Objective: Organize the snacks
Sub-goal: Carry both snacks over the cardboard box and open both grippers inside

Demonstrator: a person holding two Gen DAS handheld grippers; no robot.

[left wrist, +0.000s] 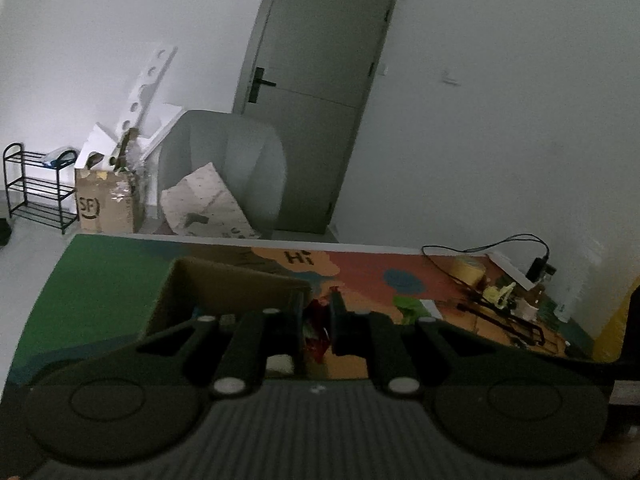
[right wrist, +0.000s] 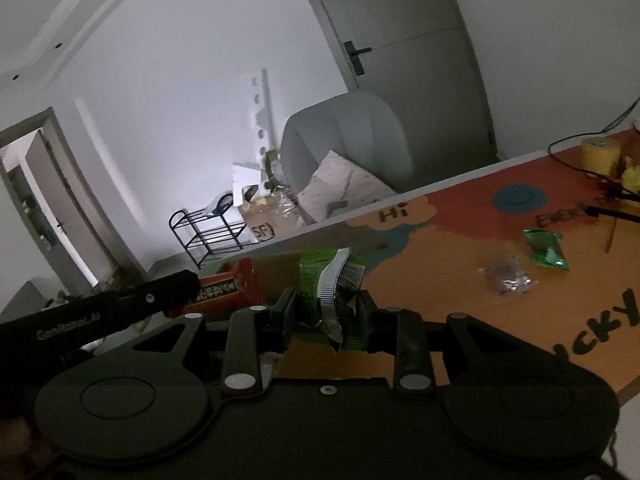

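Green foil packet (right wrist: 320,296) is clenched in the right tongs (right wrist: 326,312), red packet (left wrist: 316,332) in the left tongs (left wrist: 316,320) — both seemingly destined for the cardboard box (left wrist: 224,284).

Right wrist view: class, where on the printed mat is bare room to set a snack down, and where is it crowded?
Free: the orange stretch between the Hi print and the clear packet. Crowded: the far right corner, around the yellow roll and black cable.
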